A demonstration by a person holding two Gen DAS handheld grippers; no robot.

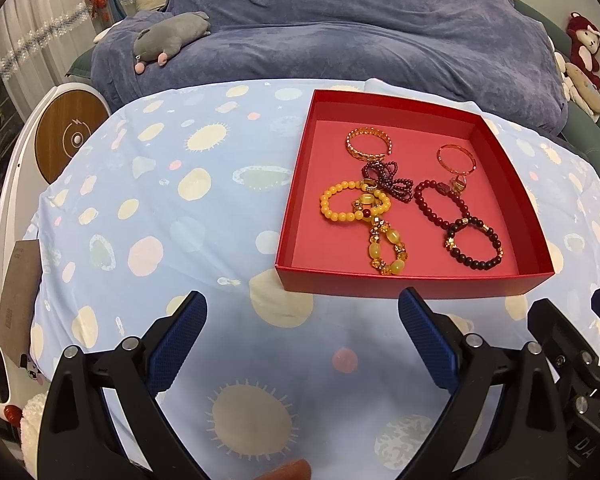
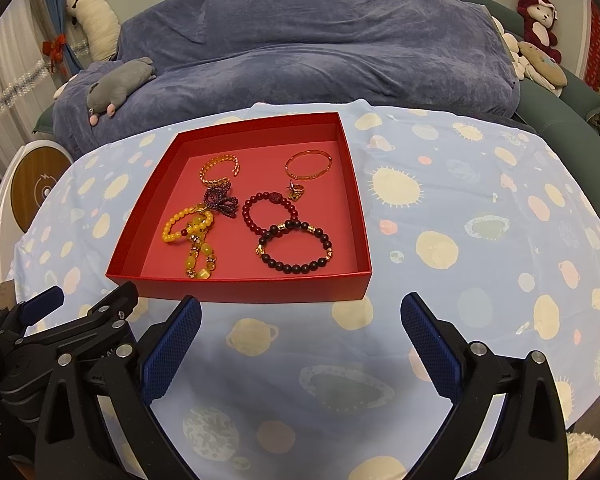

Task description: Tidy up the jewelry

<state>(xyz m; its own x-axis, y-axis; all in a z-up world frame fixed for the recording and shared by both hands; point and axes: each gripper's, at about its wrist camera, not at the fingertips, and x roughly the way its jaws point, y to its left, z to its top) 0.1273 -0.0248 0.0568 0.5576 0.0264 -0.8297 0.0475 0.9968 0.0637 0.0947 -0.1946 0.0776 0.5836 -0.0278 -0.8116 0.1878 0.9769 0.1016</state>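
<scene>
Shallow red cardboard tray [image 2: 244, 288] on the blue planet-print surface [image 2: 440, 208] holds every piece in sight: yellow bead bracelet [image 2: 180, 222], dark bead bracelet [image 2: 296, 246], gold bangle [image 2: 308, 164], possibly a ring. Several overlap. Left tool [image 1: 300, 344] and right tool [image 2: 300, 344] both gape wide, empty, short of the tray; fits sorting finished or pending. Approach unobstructed

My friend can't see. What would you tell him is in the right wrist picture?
A shallow red box full of beaded bracelets sits on a blue tablecloth with suns and planets. The open right gripper hangs just in front of it, empty, with the left gripper beside it.
</scene>
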